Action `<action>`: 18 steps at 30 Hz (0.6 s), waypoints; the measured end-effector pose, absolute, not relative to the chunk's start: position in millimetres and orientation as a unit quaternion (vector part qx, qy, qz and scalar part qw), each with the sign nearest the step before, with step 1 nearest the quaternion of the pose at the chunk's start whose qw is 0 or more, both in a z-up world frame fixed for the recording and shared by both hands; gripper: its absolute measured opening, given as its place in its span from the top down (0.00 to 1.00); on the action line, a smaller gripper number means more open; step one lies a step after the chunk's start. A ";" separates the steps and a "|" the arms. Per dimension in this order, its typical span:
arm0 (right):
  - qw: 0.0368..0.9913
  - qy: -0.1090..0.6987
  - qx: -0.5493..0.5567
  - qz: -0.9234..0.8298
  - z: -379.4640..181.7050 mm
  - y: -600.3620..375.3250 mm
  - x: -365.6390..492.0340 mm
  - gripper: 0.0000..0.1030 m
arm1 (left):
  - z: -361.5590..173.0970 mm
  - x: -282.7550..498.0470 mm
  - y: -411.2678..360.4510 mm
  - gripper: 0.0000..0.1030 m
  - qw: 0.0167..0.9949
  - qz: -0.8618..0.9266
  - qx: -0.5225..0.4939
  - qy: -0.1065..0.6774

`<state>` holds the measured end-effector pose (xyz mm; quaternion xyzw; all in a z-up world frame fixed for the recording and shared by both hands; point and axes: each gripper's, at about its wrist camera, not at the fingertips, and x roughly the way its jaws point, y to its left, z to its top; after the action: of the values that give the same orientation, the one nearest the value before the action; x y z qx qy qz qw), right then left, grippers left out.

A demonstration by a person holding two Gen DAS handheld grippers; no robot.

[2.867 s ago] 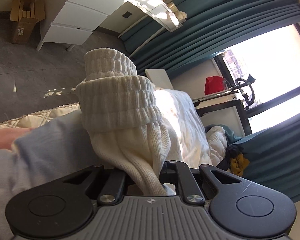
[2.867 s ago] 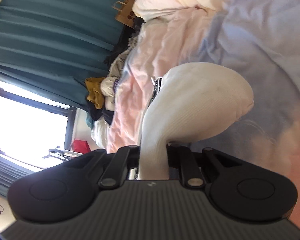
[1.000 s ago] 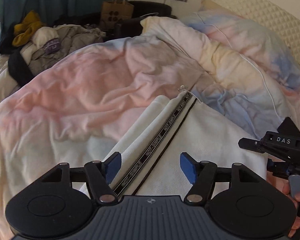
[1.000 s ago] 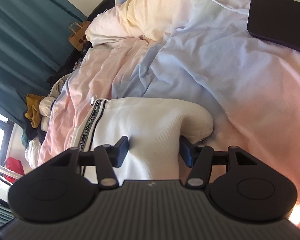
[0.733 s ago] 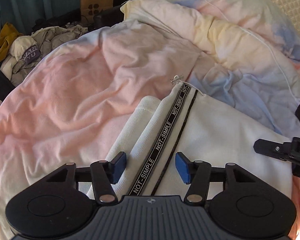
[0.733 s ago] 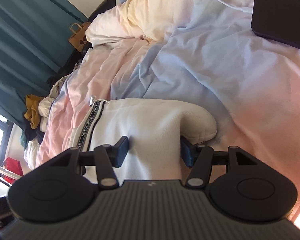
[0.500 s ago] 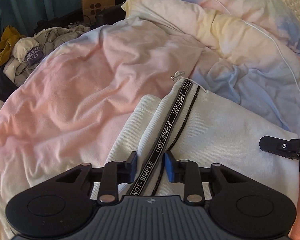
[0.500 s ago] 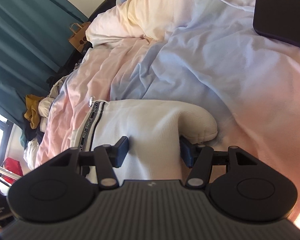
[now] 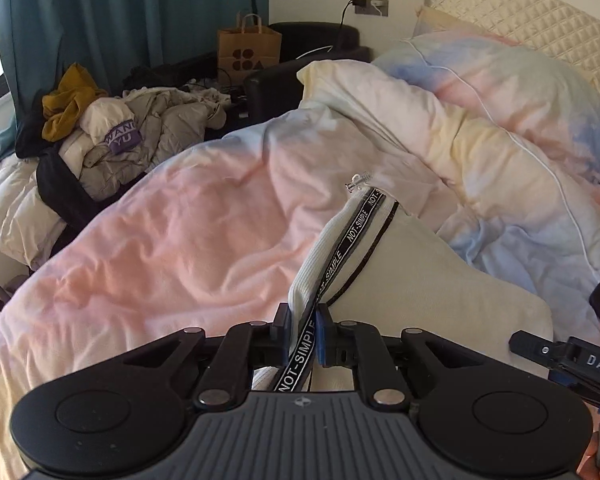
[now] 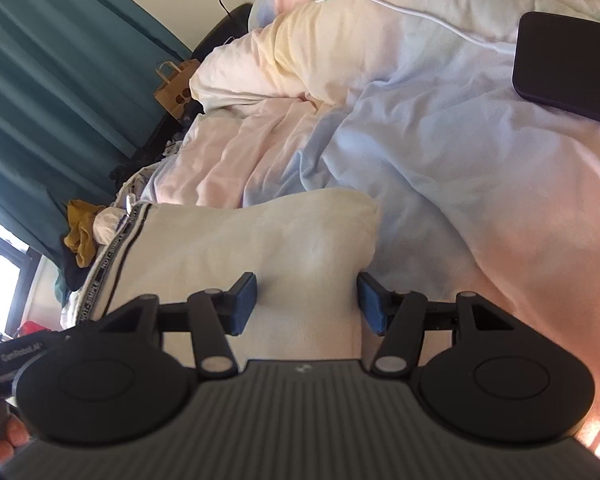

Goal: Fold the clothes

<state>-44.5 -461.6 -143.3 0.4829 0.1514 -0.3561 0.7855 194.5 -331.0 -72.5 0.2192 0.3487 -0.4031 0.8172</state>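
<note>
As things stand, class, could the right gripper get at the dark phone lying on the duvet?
Probably yes. The phone lies in the open on the duvet beyond the right gripper, with nothing over it. But the cream garment sits between the gripper's open fingers, so it must back off that first.

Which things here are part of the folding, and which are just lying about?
Job:
- cream garment
- its lettered zip band, pinched as the left hand-held gripper closes
- right hand-held gripper, astride the garment

Lying about:
- clothes pile
- paper bag
- dark phone
</note>
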 end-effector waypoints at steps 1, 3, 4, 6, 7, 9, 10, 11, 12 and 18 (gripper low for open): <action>0.786 0.155 0.483 -0.354 -143.7 -462.4 -43.0 0.44 | -75.3 199.6 -330.4 0.85 0.819 -0.398 0.217 0.352; 0.783 0.162 0.487 -0.351 -147.5 -464.7 -40.6 0.43 | -91.0 206.2 -330.0 0.80 0.819 -0.394 0.209 0.362; 0.781 0.165 0.490 -0.350 -150.1 -465.9 -40.2 0.44 | -97.7 207.7 -328.4 0.77 0.820 -0.391 0.202 0.365; 0.776 0.175 0.497 -0.347 -155.5 -469.0 -38.8 0.44 | -109.8 209.5 -324.0 0.63 0.825 -0.385 0.185 0.371; 0.774 0.180 0.500 -0.345 -157.6 -470.7 -38.3 0.44 | -109.0 206.3 -316.4 0.58 0.830 -0.376 0.174 0.374; 0.773 0.181 0.503 -0.341 -159.9 -470.4 -40.0 0.44 | -102.7 197.2 -297.6 0.53 0.842 -0.355 0.151 0.377; 0.773 0.182 0.505 -0.339 -160.4 -470.0 -40.4 0.44 | -99.6 192.7 -288.2 0.52 0.847 -0.344 0.140 0.379; 0.772 0.183 0.508 -0.336 -161.4 -469.6 -41.1 0.44 | -96.4 188.1 -278.9 0.48 0.853 -0.334 0.128 0.381; 0.768 0.185 0.515 -0.333 -163.8 -470.1 -40.9 0.44 | -93.3 183.5 -269.5 0.42 0.858 -0.323 0.117 0.383; 0.761 0.203 0.531 -0.312 -165.4 -473.2 -40.2 0.44 | -77.2 118.6 -140.8 0.39 0.879 -0.259 0.017 0.399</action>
<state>-40.2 -473.2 -165.4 0.5309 0.2033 -0.3123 0.7611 118.6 -140.8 -77.2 0.0174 0.3991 -0.2592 0.8793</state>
